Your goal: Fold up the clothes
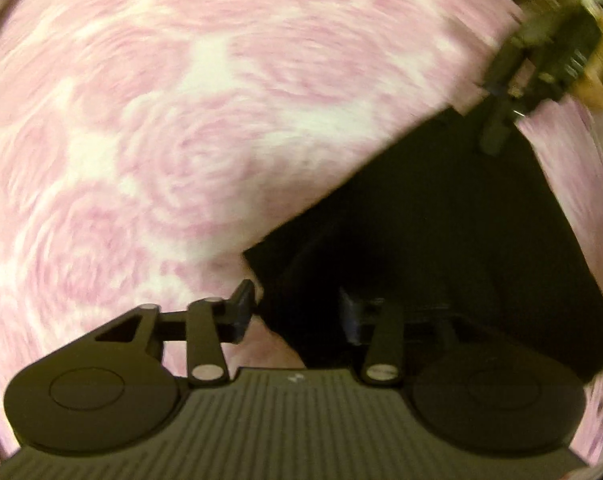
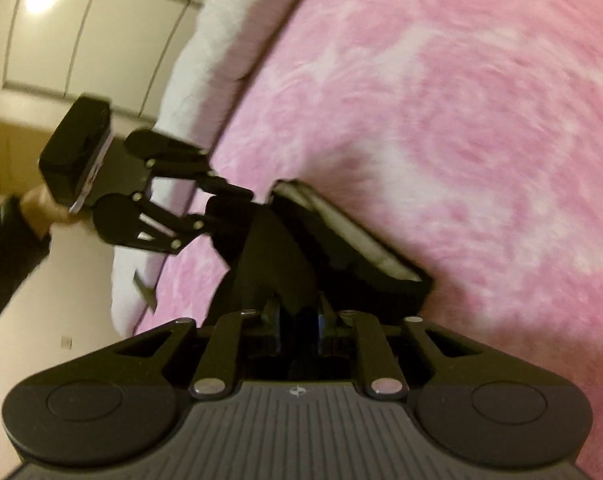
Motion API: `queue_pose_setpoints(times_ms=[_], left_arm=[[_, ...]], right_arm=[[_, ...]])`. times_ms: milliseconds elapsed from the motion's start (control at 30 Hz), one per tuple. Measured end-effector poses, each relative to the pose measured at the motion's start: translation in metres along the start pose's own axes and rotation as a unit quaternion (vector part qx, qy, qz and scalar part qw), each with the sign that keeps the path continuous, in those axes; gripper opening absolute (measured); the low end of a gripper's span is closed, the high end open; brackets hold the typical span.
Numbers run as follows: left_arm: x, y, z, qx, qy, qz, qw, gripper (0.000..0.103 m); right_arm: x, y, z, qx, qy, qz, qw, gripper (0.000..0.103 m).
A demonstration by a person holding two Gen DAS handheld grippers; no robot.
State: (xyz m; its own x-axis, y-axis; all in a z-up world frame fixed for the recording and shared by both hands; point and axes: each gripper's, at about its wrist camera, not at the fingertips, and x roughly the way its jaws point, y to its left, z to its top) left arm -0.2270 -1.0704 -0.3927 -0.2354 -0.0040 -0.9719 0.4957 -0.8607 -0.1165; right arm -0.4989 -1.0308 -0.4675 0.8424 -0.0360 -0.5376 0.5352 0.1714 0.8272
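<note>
A pink bedspread (image 1: 149, 128) carries the black garment (image 1: 441, 220), its long edge running from 7 to 1 o'clock. The right gripper (image 2: 299, 322) is clamped on one corner; the left gripper (image 1: 297, 312), jaws parted, stands over the other

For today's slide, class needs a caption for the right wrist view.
Right gripper pinches black garment on pink blanket, left gripper alongside.
</note>
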Motion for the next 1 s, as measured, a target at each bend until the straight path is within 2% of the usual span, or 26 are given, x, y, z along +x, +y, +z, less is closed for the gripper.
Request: queue_pose_setpoints(times_ms=[67,133,167,267,367,400,533,633,667,733,800,833,867,967,1000], left_arm=[[-0.005,0.008,-0.014,-0.052,-0.028,0.008,0.9982,0.044],[-0.015,0.016,-0.033,-0.112,-0.059,0.027,0.9916,0.049],[-0.020,0.020,-0.042,-0.142,-0.075,0.037,0.9863,0.052],[-0.045,0.018,-0.072,-0.210,-0.123,0.061,0.9679,0.052],[-0.059,-0.011,-0.085,-0.205,-0.160,0.038,0.9649,0.048],[-0.064,-0.021,-0.089,-0.202,-0.172,0.030,0.9637,0.047],[-0.041,-0.047,-0.081,-0.180,-0.172,0.010,0.9685,0.047],[-0.013,-0.043,-0.074,-0.188,-0.168,0.013,0.9675,0.043],[-0.004,-0.042,-0.071,-0.191,-0.167,0.015,0.9671,0.041],[0.014,-0.035,-0.069,-0.204,-0.170,0.021,0.9640,0.035],[0.027,-0.027,-0.071,-0.224,-0.180,0.028,0.9575,0.036],[0.028,-0.027,-0.074,-0.236,-0.190,0.031,0.9525,0.037],[0.028,-0.027,-0.076,-0.248,-0.200,0.035,0.9472,0.037],[0.012,-0.039,-0.081,-0.254,-0.197,0.053,0.9455,0.042],[0.007,-0.043,-0.083,-0.256,-0.195,0.060,0.9449,0.048]], right_arm=[[-0.010,-0.006,-0.008,0.016,-0.031,-0.001,0.999,0.022],[-0.024,-0.011,-0.017,0.033,-0.070,-0.007,0.997,0.032],[-0.033,-0.011,-0.022,0.040,-0.092,-0.019,0.995,0.038],[-0.062,0.006,-0.038,0.016,-0.150,-0.072,0.986,0.038],[-0.071,0.046,-0.059,-0.055,-0.169,-0.083,0.981,0.038],[-0.068,0.060,-0.067,-0.084,-0.165,-0.086,0.979,0.038],[-0.021,0.105,-0.088,-0.204,-0.107,-0.089,0.969,0.038],[0.019,0.109,-0.085,-0.265,-0.075,-0.104,0.956,0.037],[0.027,0.104,-0.083,-0.281,-0.070,-0.119,0.950,0.029],[0.034,0.086,-0.074,-0.299,-0.064,-0.138,0.942,0.017],[0.035,0.069,-0.067,-0.302,-0.060,-0.140,0.941,0.010],[0.033,0.061,-0.065,-0.301,-0.060,-0.145,0.941,0.000],[0.030,0.056,-0.064,-0.295,-0.061,-0.145,0.942,0.000],[0.019,0.064,-0.072,-0.268,-0.080,-0.151,0.948,0.000],[0.013,0.072,-0.082,-0.266,-0.085,-0.150,0.948,0.006]])
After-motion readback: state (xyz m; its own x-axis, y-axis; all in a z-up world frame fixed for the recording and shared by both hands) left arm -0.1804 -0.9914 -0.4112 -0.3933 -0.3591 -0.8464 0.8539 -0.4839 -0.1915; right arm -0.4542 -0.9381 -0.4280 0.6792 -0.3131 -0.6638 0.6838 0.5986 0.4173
